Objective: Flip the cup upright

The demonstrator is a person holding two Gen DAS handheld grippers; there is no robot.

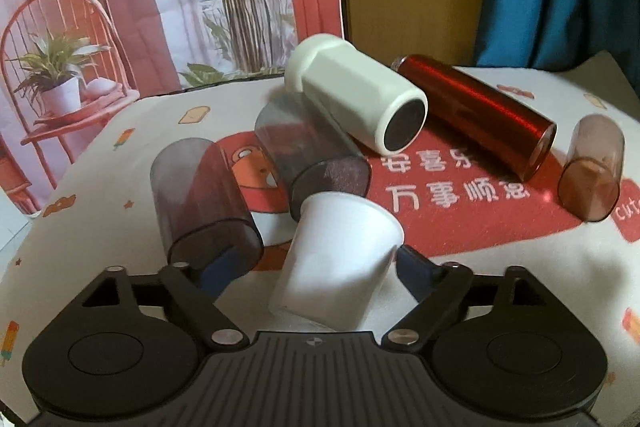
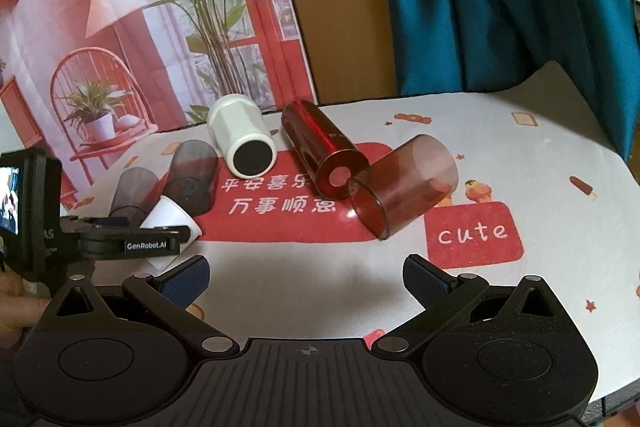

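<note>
- Left tool (image 1: 310,277) first: its blue-padded fingers (image 1: 416,269) sit on either side of the small white paper cup (image 1: 340,259), gripping it, cup tilted and off the cloth at the near left of the desk.
- Right tool (image 2: 306,277) hangs released, fingers spread wide over bare cloth, nothing between them.
- Desk under a white cartoon-print cloth with a red patch (image 2: 500,155) carries everything.
- Long glossy red metal cylinder (image 1: 480,115) lies on its side, mid-desk.
- White ribbed plastic tumbler with a dark base (image 1: 356,95) lies beside it, to the left.
- Two smoky grey translucent plastic cups (image 1: 204,195) lie on their sides, just behind the held cup.
- Amber translucent plastic cup (image 2: 404,183) lies tipped over, mouth toward the right-wrist camera, touching the red cylinder.
</note>
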